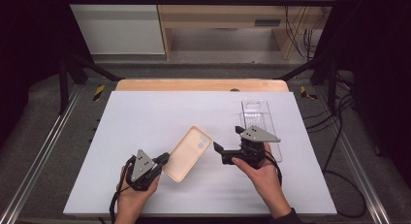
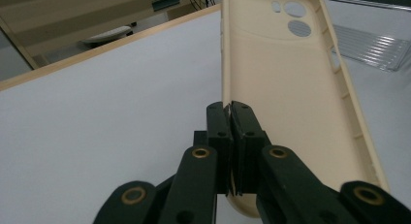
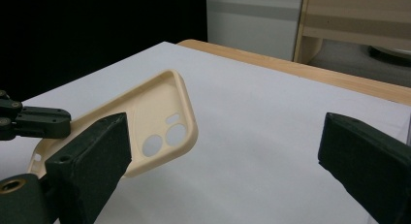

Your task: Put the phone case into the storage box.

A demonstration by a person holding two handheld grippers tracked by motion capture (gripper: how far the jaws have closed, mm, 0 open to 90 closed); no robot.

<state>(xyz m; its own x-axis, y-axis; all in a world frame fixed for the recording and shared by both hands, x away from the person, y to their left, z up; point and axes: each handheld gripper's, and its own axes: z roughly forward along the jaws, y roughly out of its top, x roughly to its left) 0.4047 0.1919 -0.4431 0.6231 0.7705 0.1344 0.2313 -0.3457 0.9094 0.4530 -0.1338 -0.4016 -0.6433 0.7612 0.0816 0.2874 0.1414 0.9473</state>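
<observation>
Here my left gripper pinches the long side edge of the cream phone case, jaws closed tight on its rim, lifting it tilted above the white table. My right gripper stands wide open and empty just beside the case's camera end, near the clear tray.

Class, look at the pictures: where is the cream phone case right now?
In the high view the cream phone case sits centre-front over the white table, pinched at one edge by the left gripper, left of the open right gripper.
</observation>
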